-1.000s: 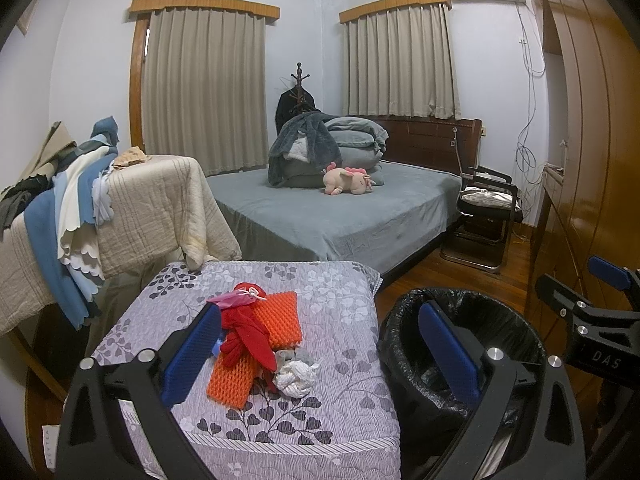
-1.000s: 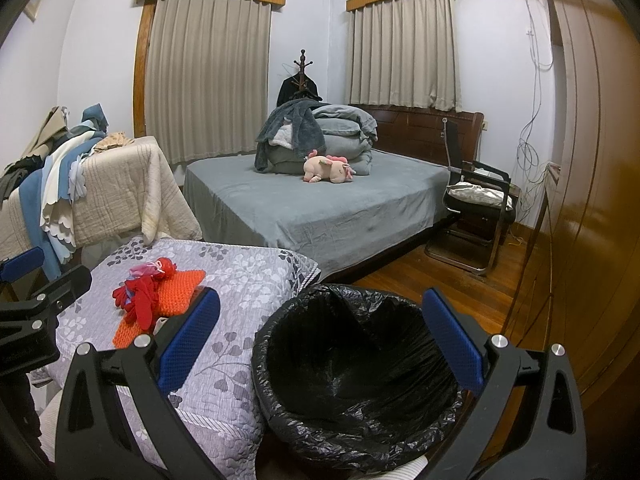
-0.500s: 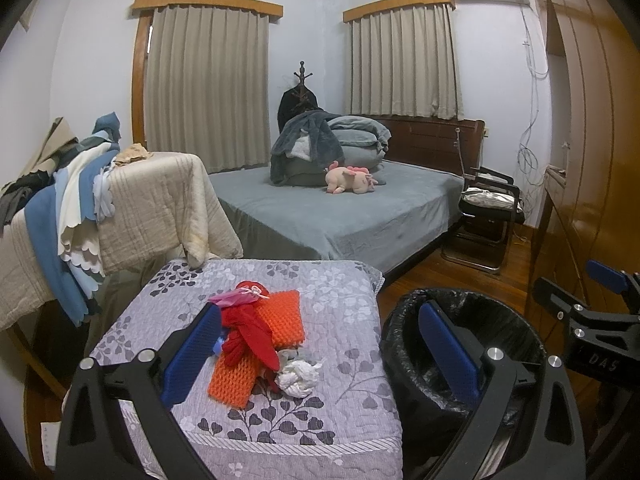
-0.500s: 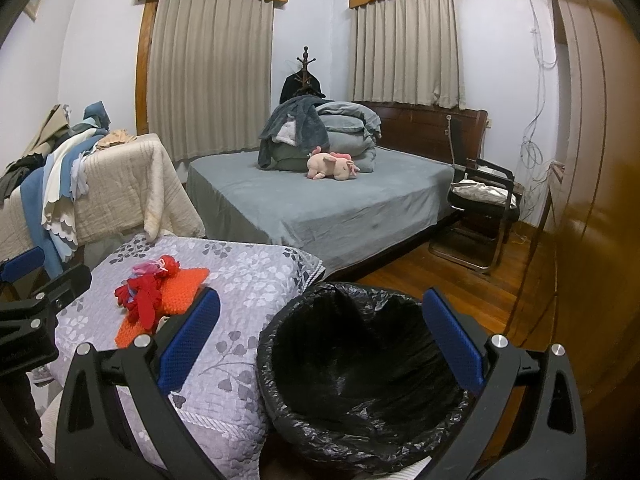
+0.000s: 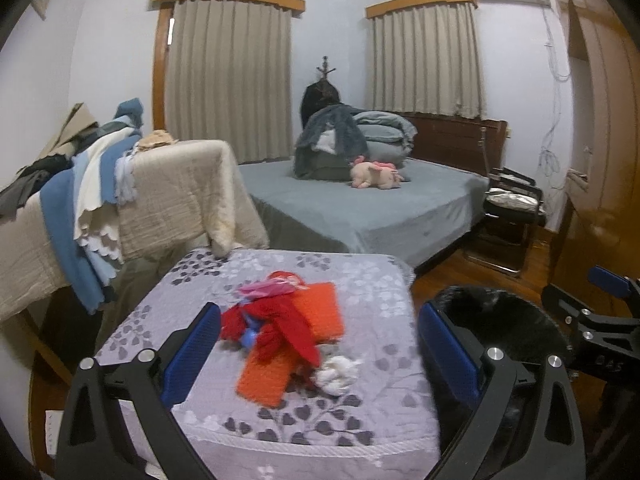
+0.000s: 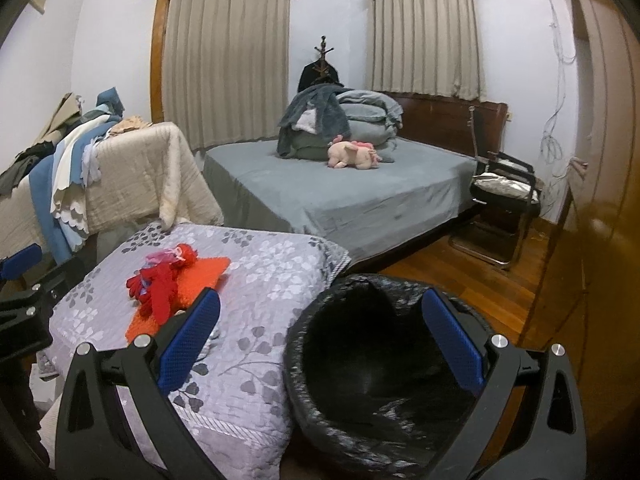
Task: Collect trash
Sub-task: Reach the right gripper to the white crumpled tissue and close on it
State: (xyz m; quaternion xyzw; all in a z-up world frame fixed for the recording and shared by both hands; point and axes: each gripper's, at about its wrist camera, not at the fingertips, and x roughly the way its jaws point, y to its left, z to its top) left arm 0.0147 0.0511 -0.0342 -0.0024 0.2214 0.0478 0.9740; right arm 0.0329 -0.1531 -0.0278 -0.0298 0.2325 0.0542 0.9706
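Observation:
A pile of trash lies on a table with a grey leaf-print cover (image 5: 360, 288): an orange foam net (image 5: 320, 312), a red net piece (image 5: 280, 332), pink wrapping (image 5: 264, 290) and a white crumpled tissue (image 5: 336, 370). My left gripper (image 5: 318, 350) is open and empty, above and just short of the pile. A bin with a black bag (image 6: 372, 364) stands right of the table. My right gripper (image 6: 320, 344) is open and empty over the bin's near rim. The pile also shows in the right wrist view (image 6: 168, 284).
A bed with a grey sheet (image 5: 360, 208), folded bedding and a pink plush toy (image 5: 376, 174) lies behind the table. A rack draped with blankets (image 5: 168, 208) stands left. A black chair (image 5: 512, 208) and a wooden wardrobe (image 6: 600, 200) are on the right, on wooden floor.
My left gripper has moved forward and a little left toward the trash pile, which now sits between its fingers. My right gripper has shifted slightly right over the bin. Both stay open.

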